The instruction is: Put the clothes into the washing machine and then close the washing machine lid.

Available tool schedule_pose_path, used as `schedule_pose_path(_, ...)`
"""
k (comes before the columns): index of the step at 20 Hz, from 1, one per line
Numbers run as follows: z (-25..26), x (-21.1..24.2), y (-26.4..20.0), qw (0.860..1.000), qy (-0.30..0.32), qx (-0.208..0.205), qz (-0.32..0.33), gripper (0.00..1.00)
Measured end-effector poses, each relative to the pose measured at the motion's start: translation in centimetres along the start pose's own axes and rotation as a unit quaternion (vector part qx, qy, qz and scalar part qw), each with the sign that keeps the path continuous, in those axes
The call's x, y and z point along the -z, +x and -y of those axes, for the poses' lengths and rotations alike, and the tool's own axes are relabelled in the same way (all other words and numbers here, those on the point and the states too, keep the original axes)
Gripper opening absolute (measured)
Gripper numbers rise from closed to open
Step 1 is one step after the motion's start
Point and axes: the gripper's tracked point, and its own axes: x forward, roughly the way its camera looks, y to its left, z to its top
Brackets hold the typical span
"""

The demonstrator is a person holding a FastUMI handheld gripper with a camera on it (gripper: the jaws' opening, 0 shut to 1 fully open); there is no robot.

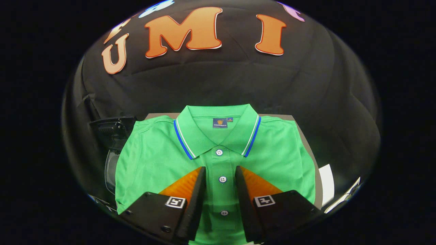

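A: And here we are over a green polo shirt [153, 160], folded and lying flat, collar away from us, on a grey table [308, 149].

B: Tidy fold. Blue and white stripes run along the collar edge, a small label sits inside the neck, and three white buttons go down the placket.

A: The gripper [220, 180] hangs right over that placket. Its fingers [199, 190] stand apart, one on each side of the button strip, the middle button sitting in the gap between them. They close on nothing.

B: Whether the tips touch the cloth, I can't tell.

A: Just beside the shirt's shoulder there's a dark plastic machine [112, 131], with a clear curved part below it.

B: And on the opposite side, a white sheet [327, 183] near the table's edge. Black cloth hangs all round as the booth's wall.
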Motion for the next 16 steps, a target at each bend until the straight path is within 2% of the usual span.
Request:
schedule_pose_path(1, 0.1, -0.1, 0.1, 1.000, 0.002, 0.001, 0.002, 0.55)
schedule_pose_path(2, 0.6, 0.0, 0.2, 1.000, 0.002, 0.004, 0.001, 0.42)
schedule_pose_path(6, 0.3, -0.1, -0.3, 0.999, 0.008, -0.007, -0.035, 0.42)
schedule_pose_path(8, 0.7, -0.6, 0.1, 1.000, 0.009, -0.002, -0.029, 0.15)
schedule_pose_path(9, 0.7, -0.6, -0.2, 1.000, 0.006, -0.003, -0.027, 0.15)
schedule_pose_path(10, 0.5, -0.4, -0.2, 1.000, 0.013, -0.002, -0.025, 0.09)
schedule_pose_path(13, 0.6, -0.8, -0.3, 1.000, 0.023, -0.016, 0.009, 0.09)
schedule_pose_path(16, 0.7, -1.6, -1.0, 0.995, 0.061, -0.044, 0.068, 0.09)
